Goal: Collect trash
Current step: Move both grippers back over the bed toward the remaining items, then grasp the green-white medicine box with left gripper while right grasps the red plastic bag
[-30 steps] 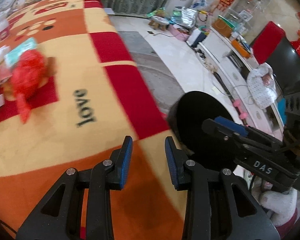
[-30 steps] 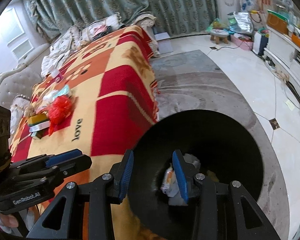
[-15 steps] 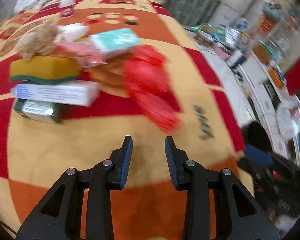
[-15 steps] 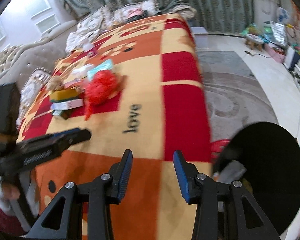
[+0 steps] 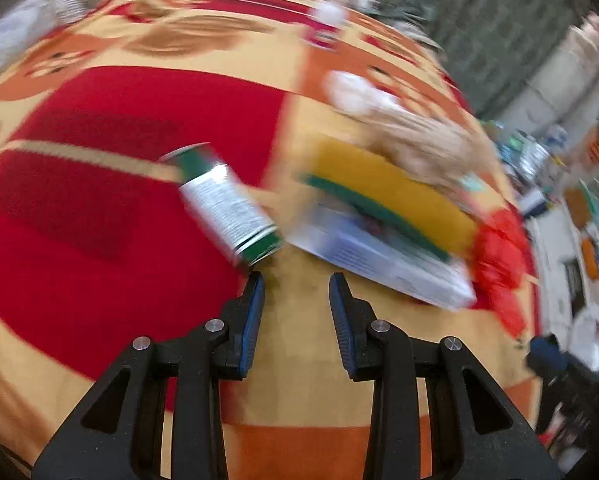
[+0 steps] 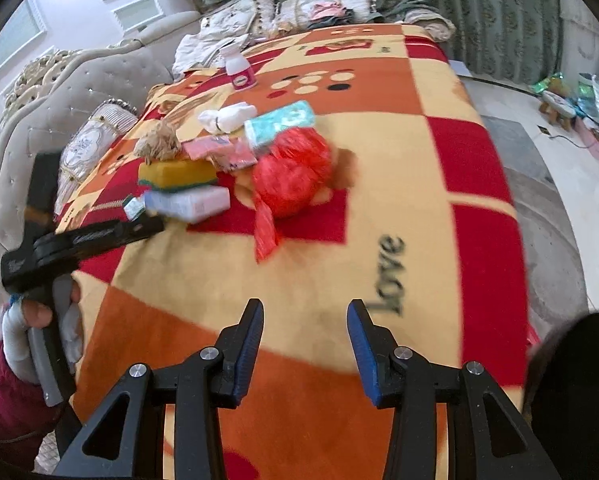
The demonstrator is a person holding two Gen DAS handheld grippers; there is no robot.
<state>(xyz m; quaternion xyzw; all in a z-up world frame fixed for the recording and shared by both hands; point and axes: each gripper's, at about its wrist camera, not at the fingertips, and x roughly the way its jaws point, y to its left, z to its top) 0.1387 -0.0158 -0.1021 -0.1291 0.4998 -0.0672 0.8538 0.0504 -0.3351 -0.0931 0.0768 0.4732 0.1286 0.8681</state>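
Note:
A pile of trash lies on a red, orange and yellow blanket (image 6: 379,152). In the left wrist view a small green-and-white box (image 5: 227,208) lies just ahead of my open, empty left gripper (image 5: 297,284), beside a white-and-blue box (image 5: 379,256) and a yellow sponge (image 5: 391,196). The right wrist view shows the same sponge (image 6: 175,174), the white box (image 6: 187,202), a red plastic bag (image 6: 289,178), a teal tissue pack (image 6: 279,122) and the left gripper (image 6: 147,224) close to the pile. My right gripper (image 6: 305,312) is open and empty, well short of the bag.
A black trash bin (image 6: 575,380) stands at the blanket's right edge. A white-and-pink bottle (image 6: 239,68) stands farther back. Pillows and a tufted sofa back (image 6: 99,80) are on the left. A rug and tiled floor (image 6: 559,160) lie to the right.
Both grippers have swung left, away from the black bin toward the trash pile. The left gripper has come close to the green-and-white box. Both stay open and empty.

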